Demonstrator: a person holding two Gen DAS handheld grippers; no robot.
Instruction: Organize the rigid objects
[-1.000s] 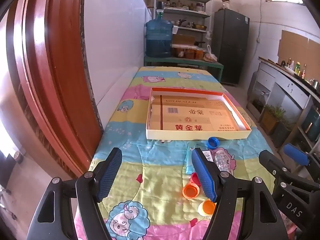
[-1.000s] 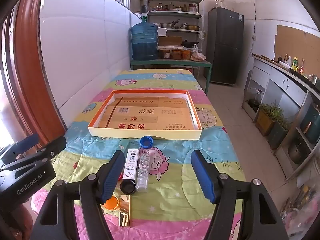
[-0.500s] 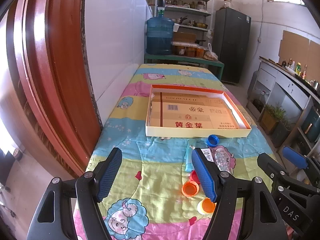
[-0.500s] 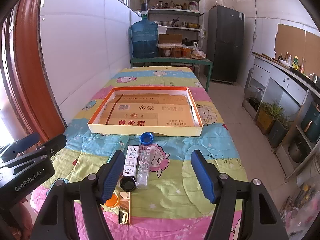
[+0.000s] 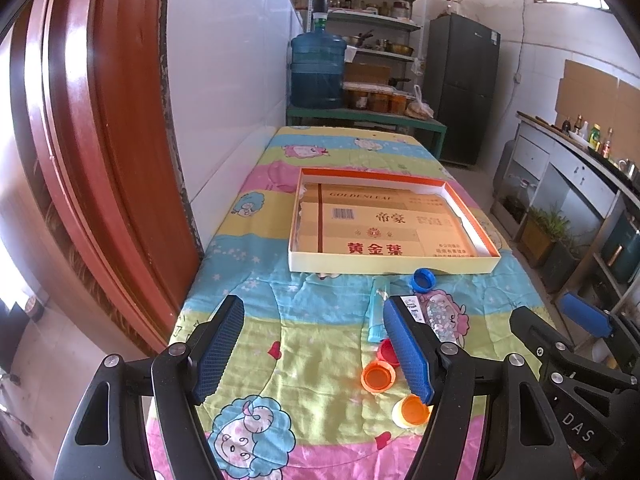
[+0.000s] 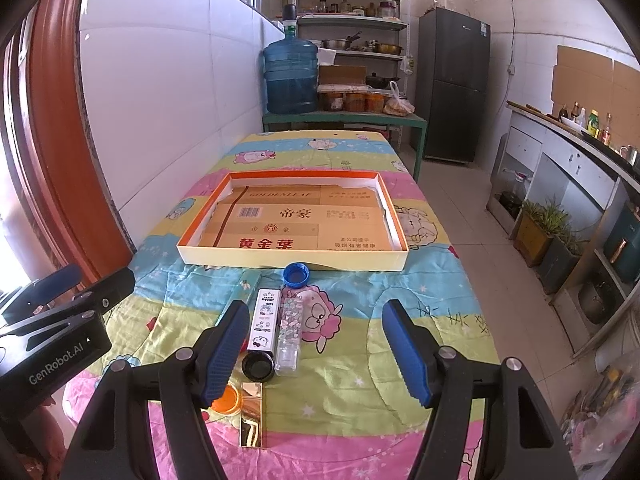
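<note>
While both hover, left claw (image 5: pixel 314 346) and right claw (image 6: pixel 320 350) gape.

The left gripper's finger (image 5: pixel 408 354) partly hides the red cap (image 5: pixel 387 350) and white patterned box (image 5: pixel 412 305).

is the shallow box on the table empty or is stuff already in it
Empty of items: the shallow box holds only a flattened cardboard liner; the blue cap lies outside it.
</note>
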